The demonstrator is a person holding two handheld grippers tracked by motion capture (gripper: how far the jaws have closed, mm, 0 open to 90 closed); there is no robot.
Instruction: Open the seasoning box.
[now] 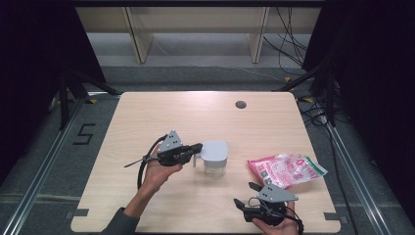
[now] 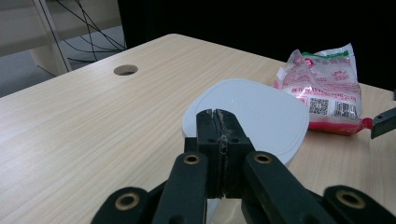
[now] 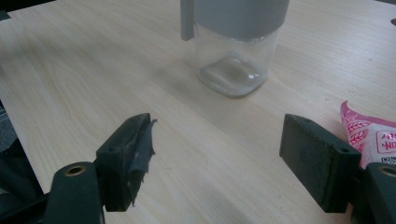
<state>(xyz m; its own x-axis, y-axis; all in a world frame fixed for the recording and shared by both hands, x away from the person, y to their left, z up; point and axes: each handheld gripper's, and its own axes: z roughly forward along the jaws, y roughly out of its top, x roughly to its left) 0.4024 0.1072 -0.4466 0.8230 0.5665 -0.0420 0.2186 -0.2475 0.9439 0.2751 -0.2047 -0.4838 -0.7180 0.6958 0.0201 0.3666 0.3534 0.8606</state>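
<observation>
Left gripper [image 1: 197, 147], frame centre, jaws closed empty at jar lid [image 1: 214, 150]; right gripper [image 1: 246, 194], lower right, jaws wide apart.

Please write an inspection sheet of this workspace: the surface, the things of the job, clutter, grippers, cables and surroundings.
Surface: light wooden table with a round hole near the far edge.
Job's things: clear jar with a grey lid, upright; pink snack bag lying flat, apart from the jar.
Clutter: nothing seen.
Grippers: left gripper shut, its tips at the lid's edge; whether they touch it cannot be told. Right gripper open, empty, near the bag.
Cables: one trails from the left gripper; loose cables on the floor.
Surroundings: wooden shelf legs, dark curtains, floor rails.
</observation>
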